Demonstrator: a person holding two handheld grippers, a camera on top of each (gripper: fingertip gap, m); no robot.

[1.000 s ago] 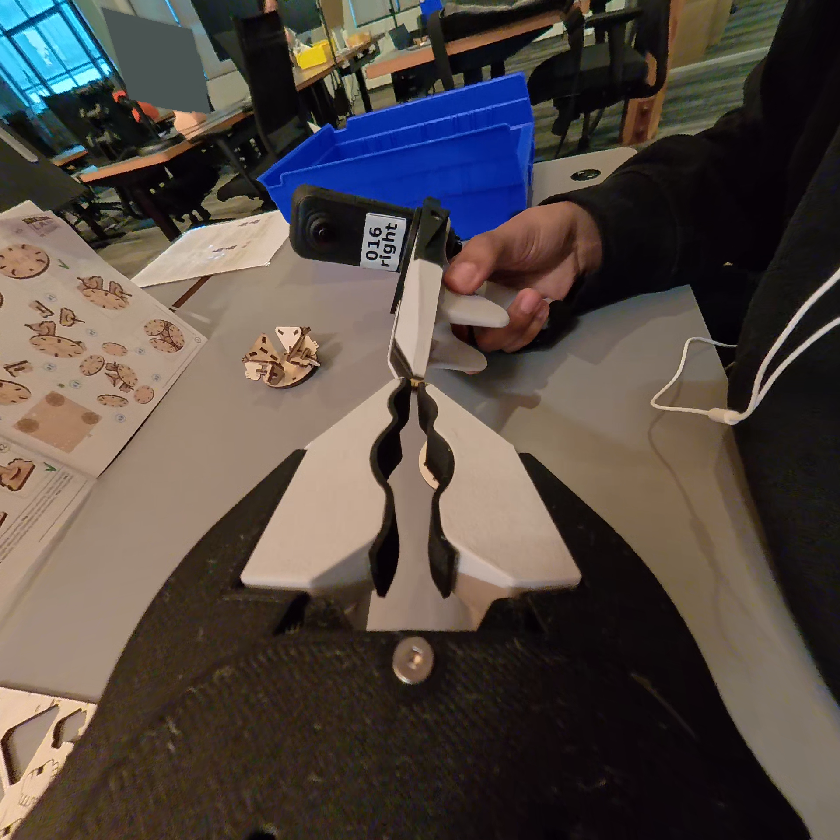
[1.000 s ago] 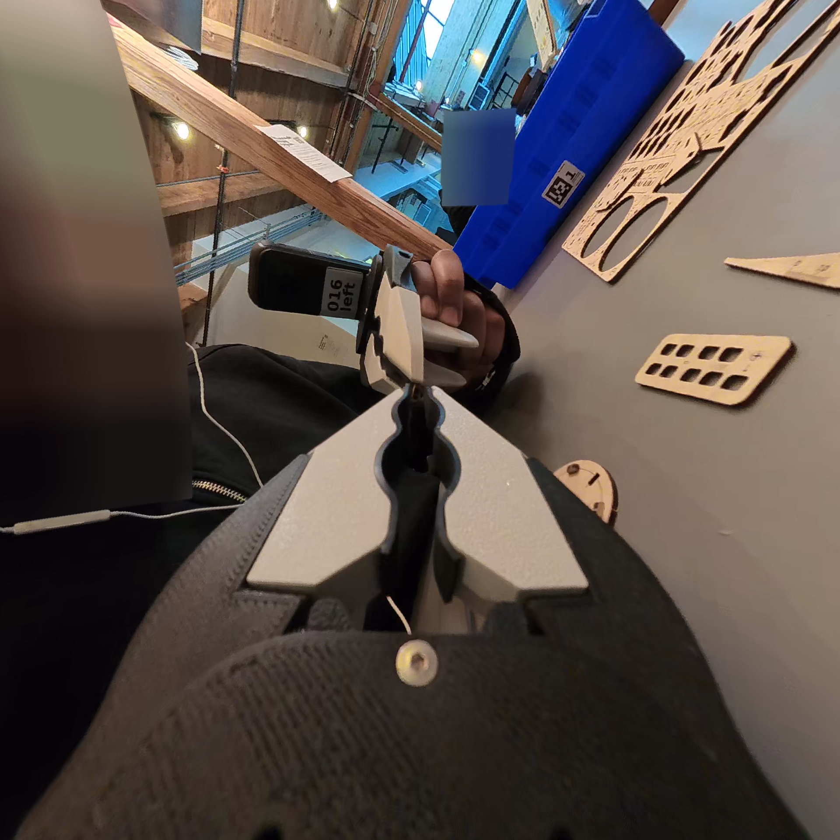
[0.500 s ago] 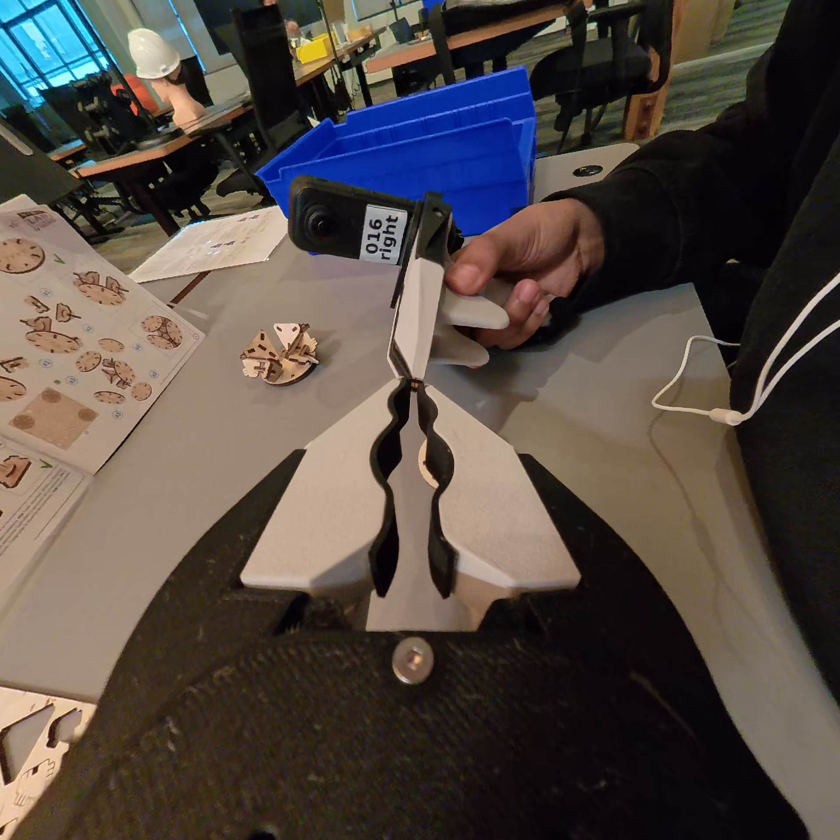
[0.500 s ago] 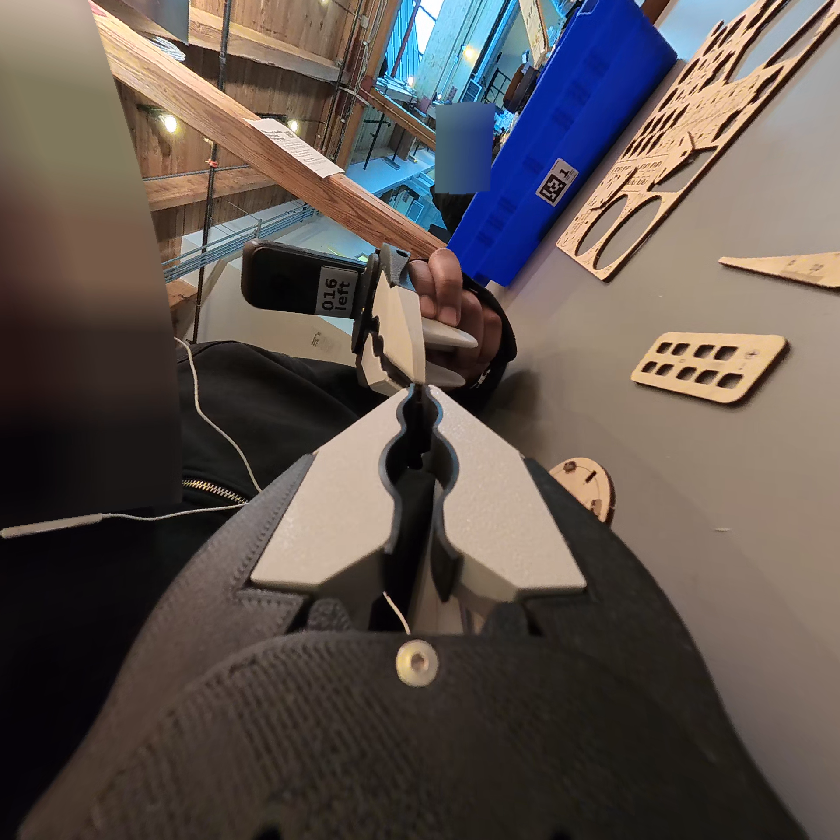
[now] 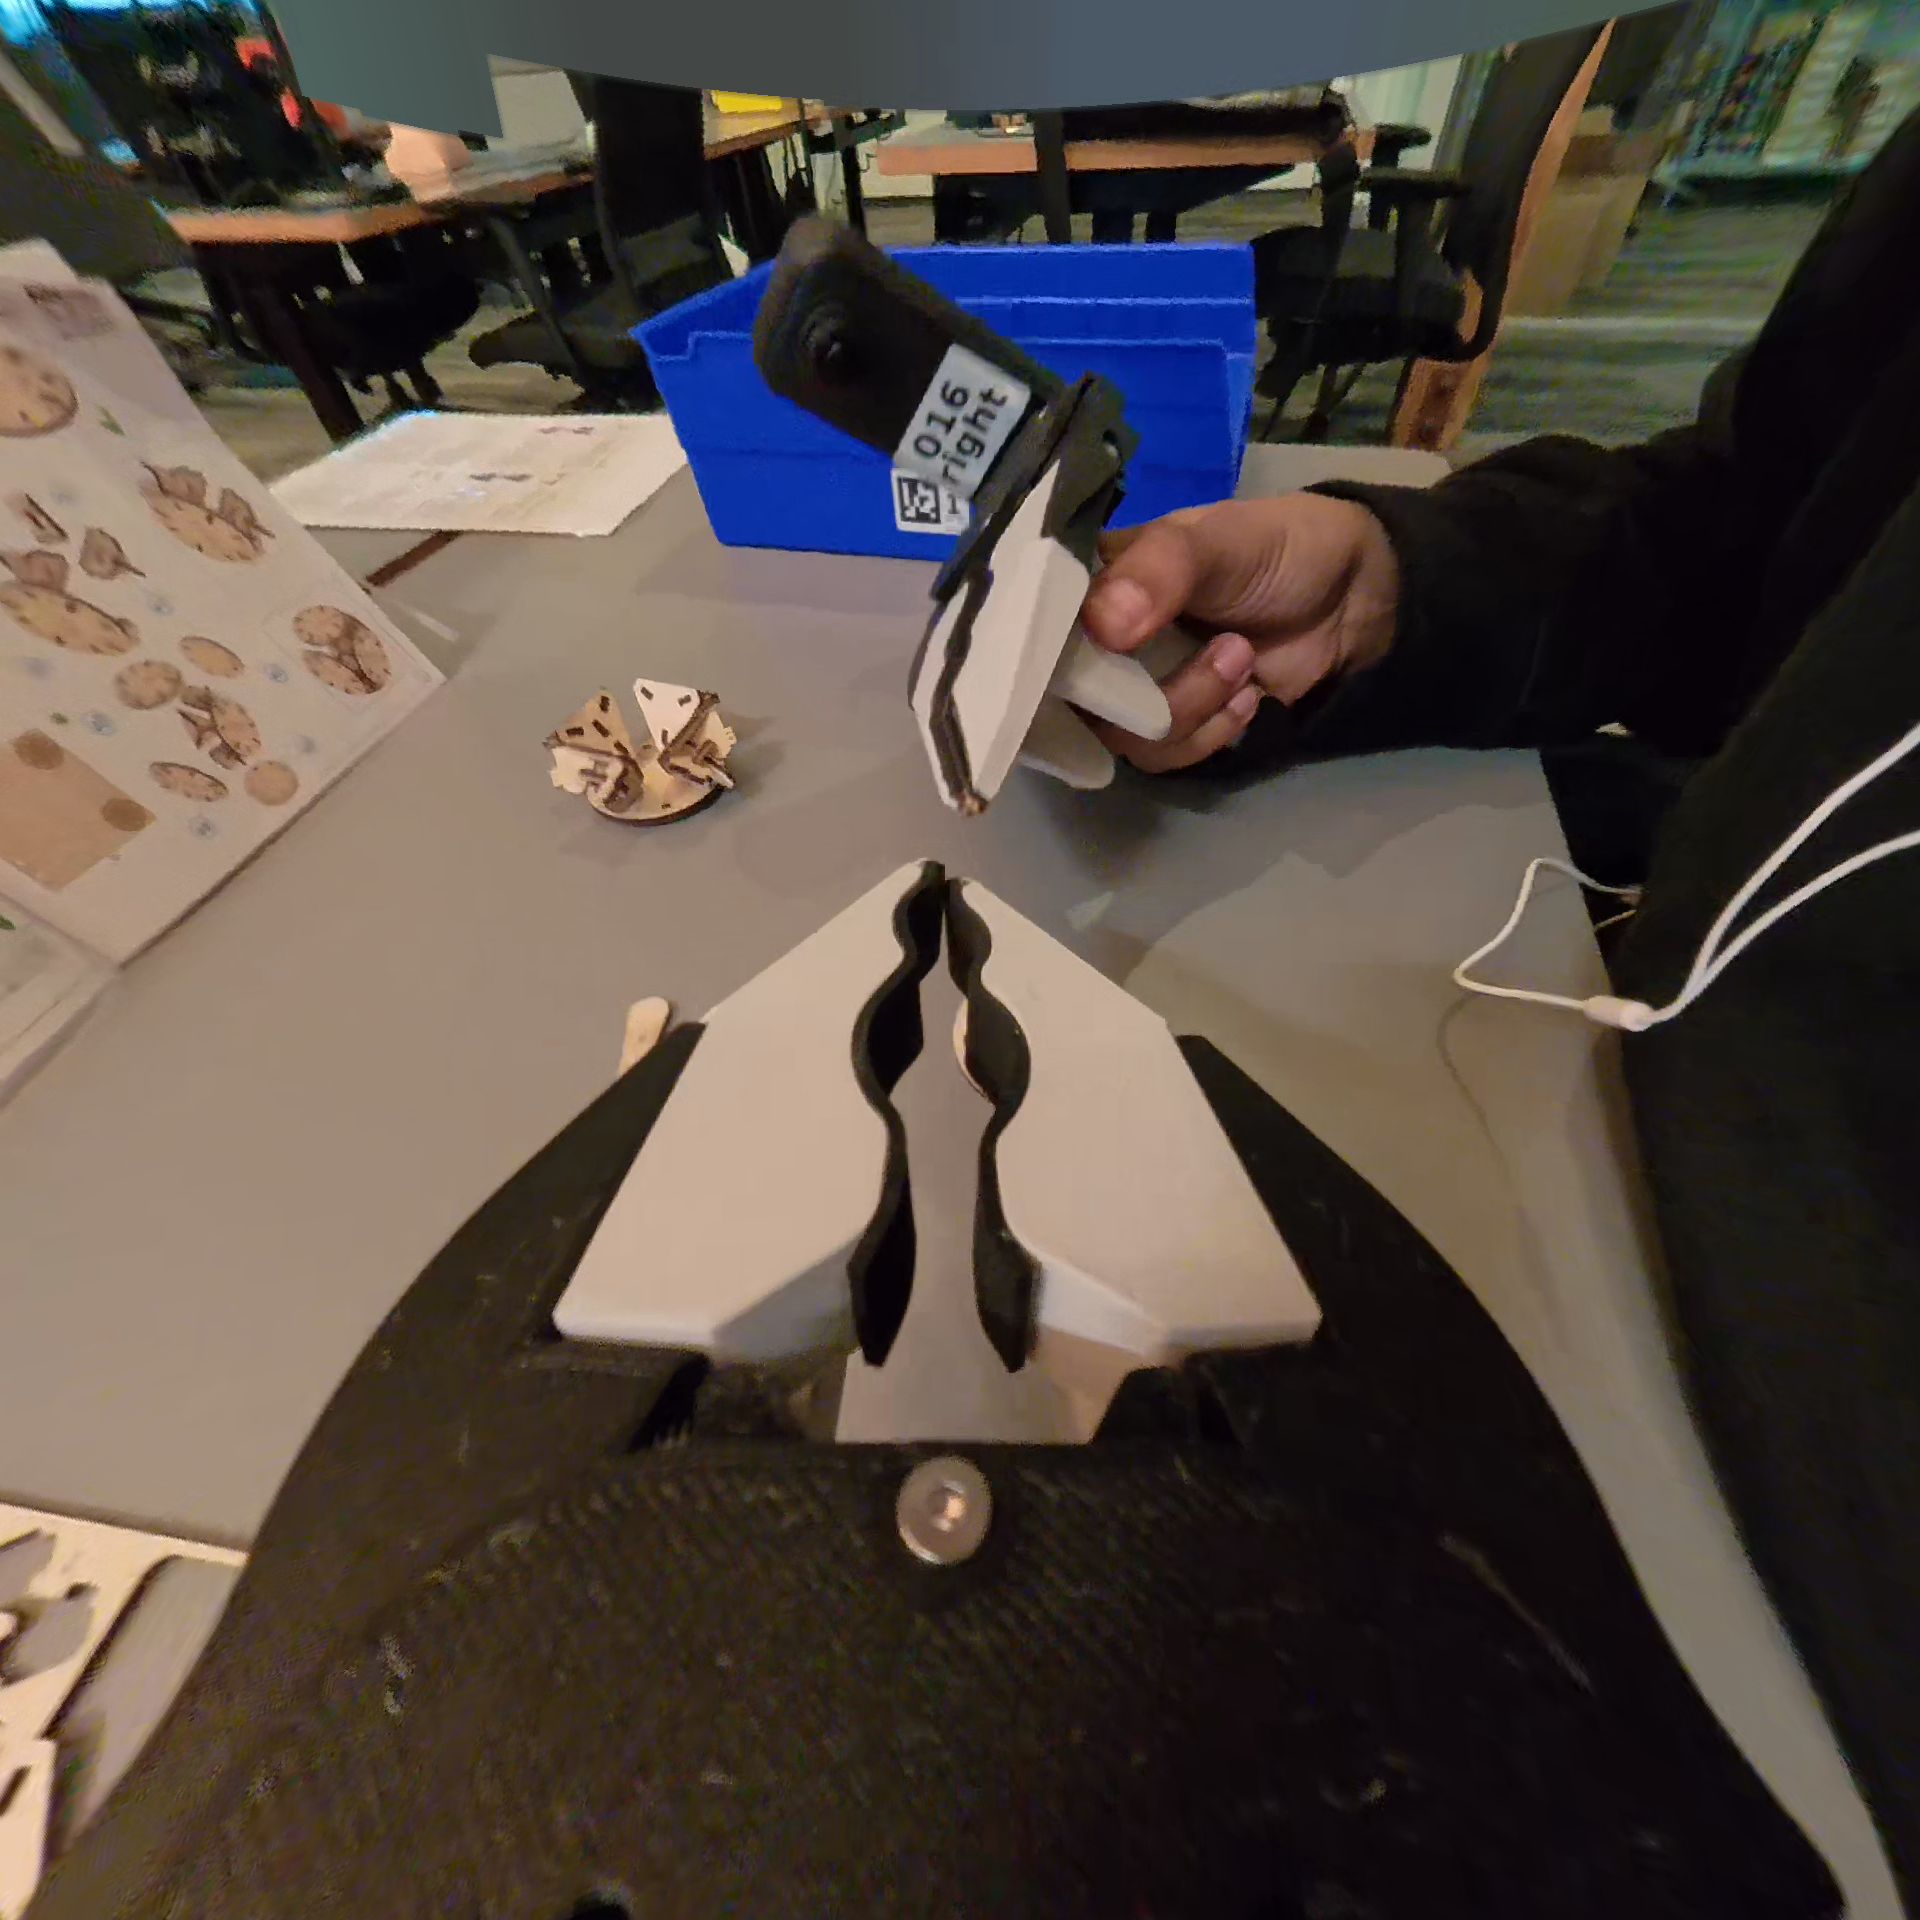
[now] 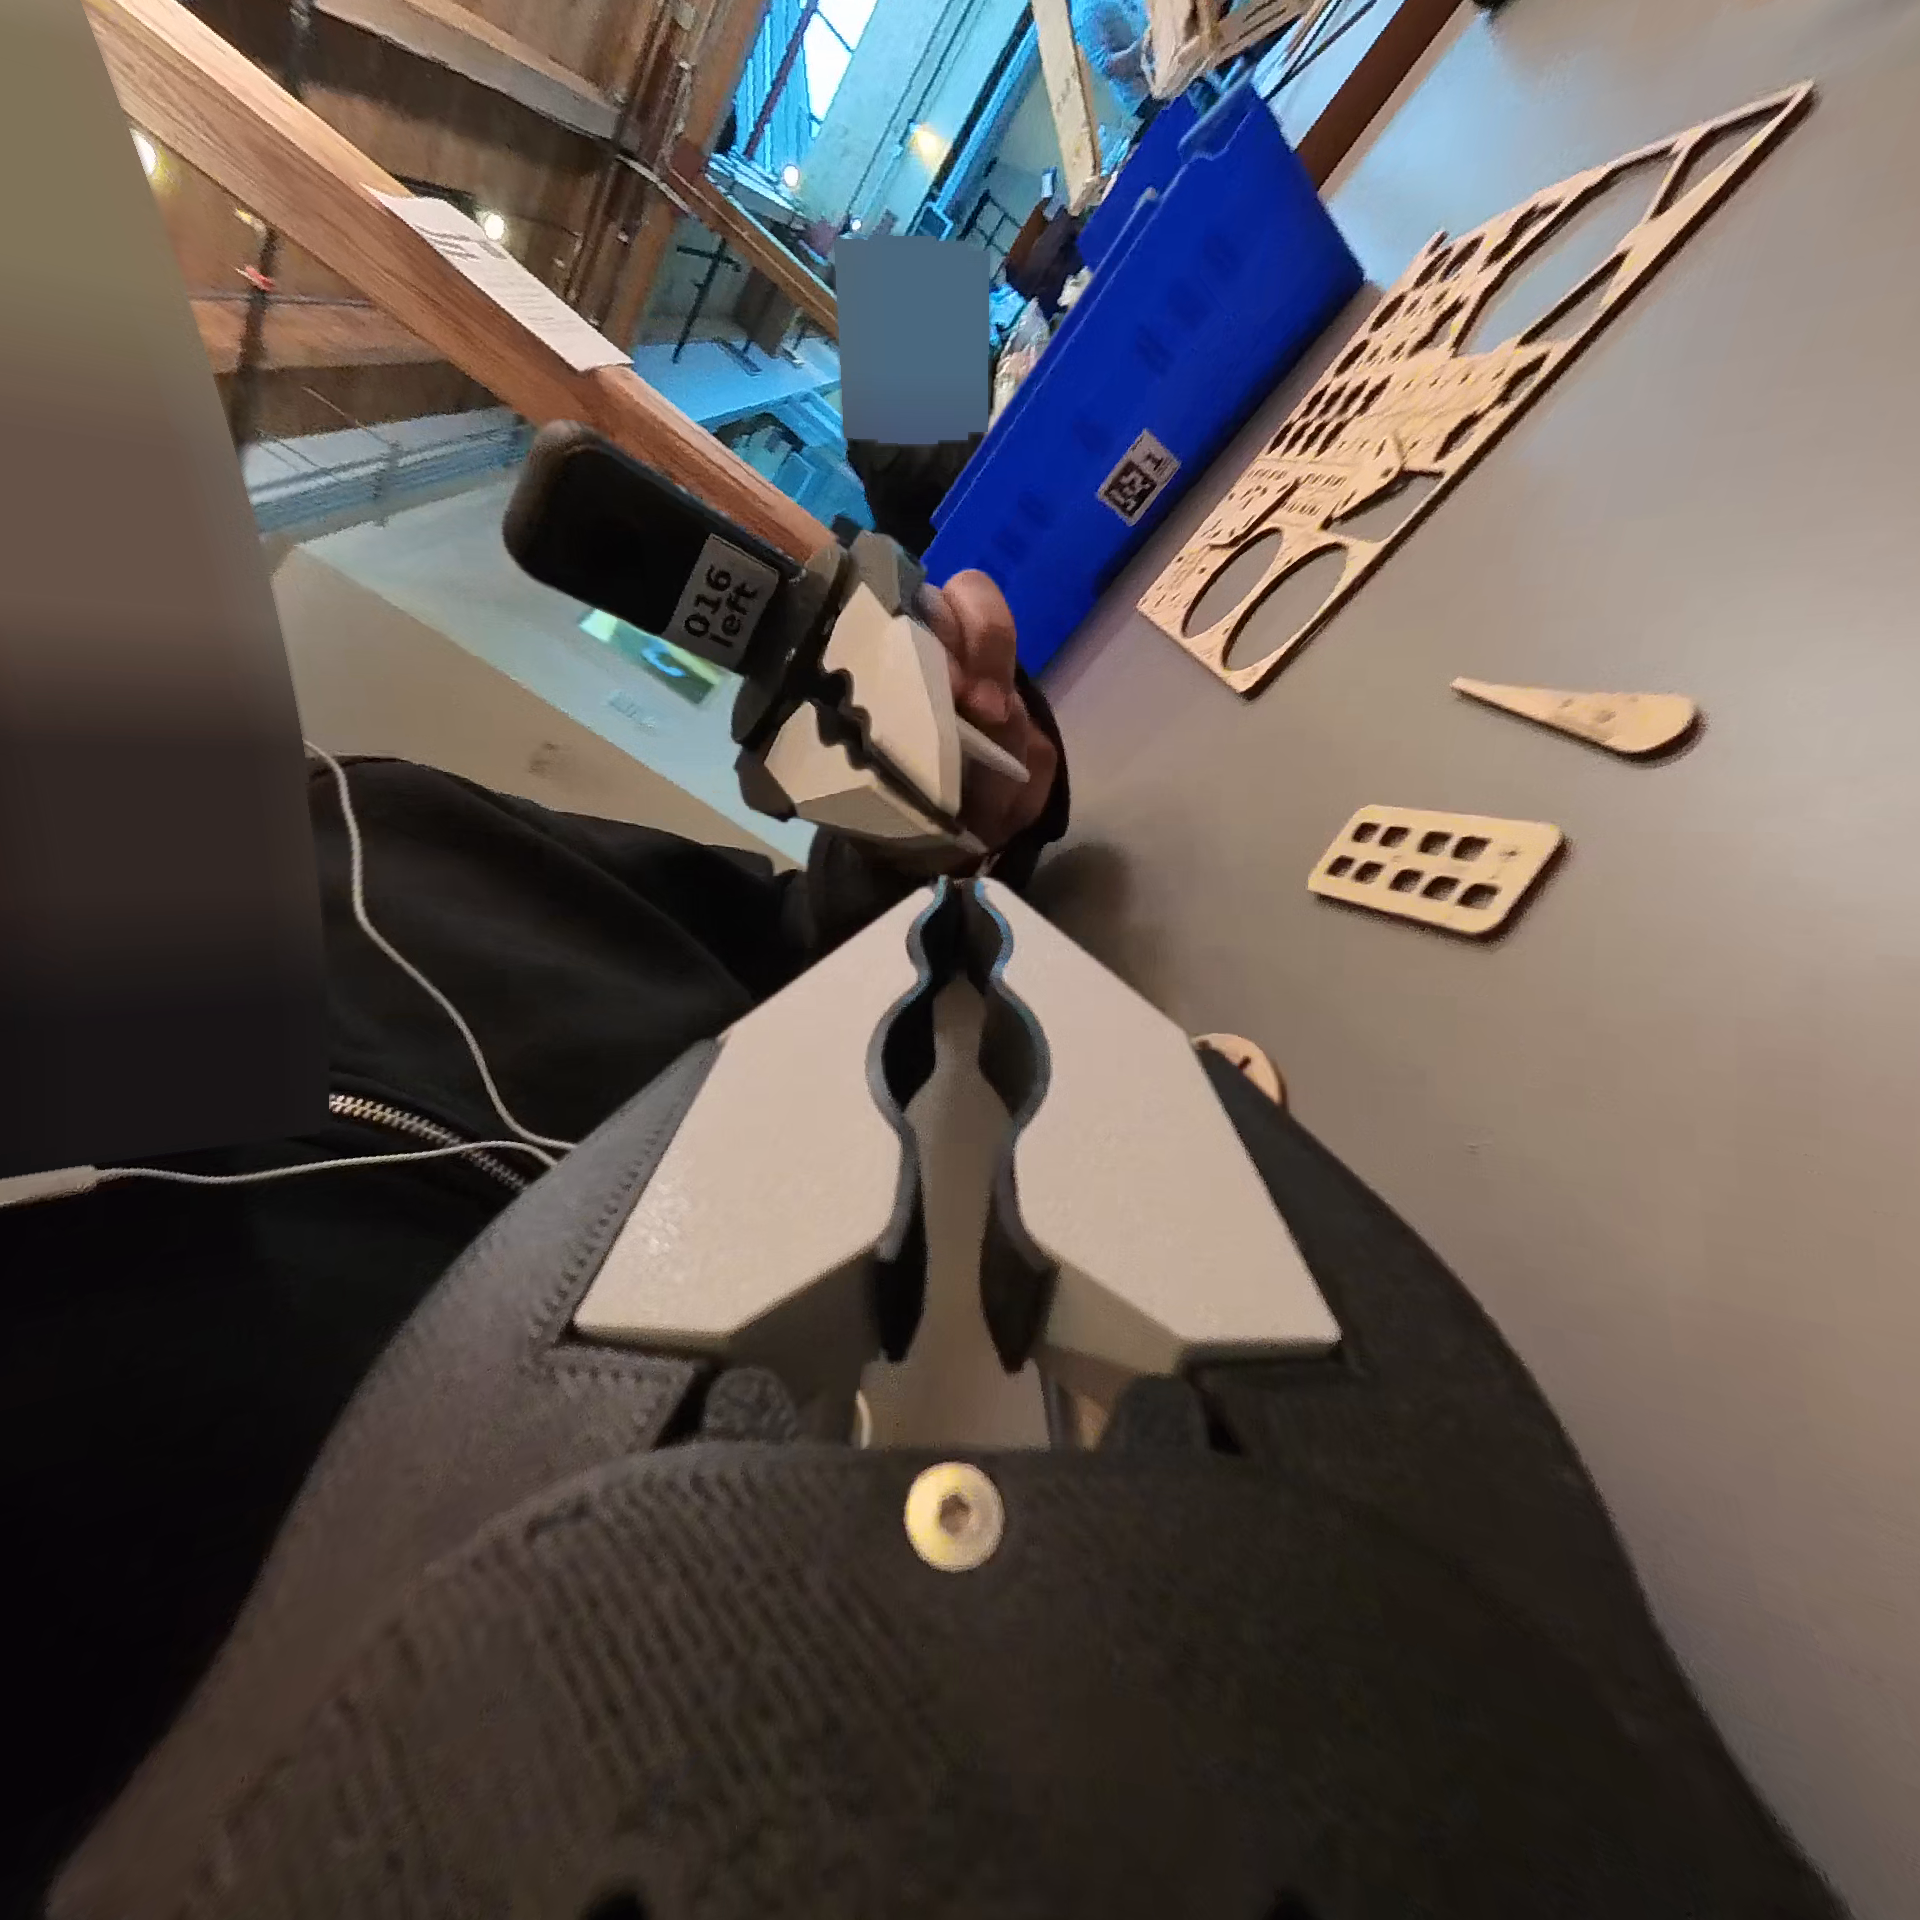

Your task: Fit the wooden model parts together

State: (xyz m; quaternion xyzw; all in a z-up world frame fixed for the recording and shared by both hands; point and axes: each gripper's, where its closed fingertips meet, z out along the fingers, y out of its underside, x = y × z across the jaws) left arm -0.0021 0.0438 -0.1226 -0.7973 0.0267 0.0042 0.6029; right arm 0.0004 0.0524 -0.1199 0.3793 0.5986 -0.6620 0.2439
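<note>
- Since a second ago the two grippers have drawn apart: their tips met then, and now the right gripper [image 5: 964, 802] is raised and tilted, with bare grey table [image 5: 416, 987] showing between it and the left gripper [image 5: 943, 873].
- Left gripper: its fingers are pressed together at the tips, with nothing visible between them.
- Right gripper: its fingers are also pressed together, and a tiny tan speck shows at the very tip, too small to say what it is. A hand [image 5: 1236, 613] in a black sleeve holds its handle.
- From the right wrist view the left gripper [image 6: 961, 847] hangs just beyond the right one's tips [image 6: 956, 888], closed as well.
- A small wooden model [image 5: 639, 753] on a round base stands on the table, left of both grippers and apart from them.
- An instruction sheet [image 5: 156, 644] lies further left, and a blue bin [image 5: 1143, 395] sits behind the right gripper.
- Flat wooden pieces lie on the table in the right wrist view: a slotted plate [image 6: 1439, 868], a wedge [image 6: 1579, 717] and a large cut-out sheet [image 6: 1455, 395].
- A pale round wooden disc [image 6: 1242, 1065] peeks out beside the right gripper's body.
</note>
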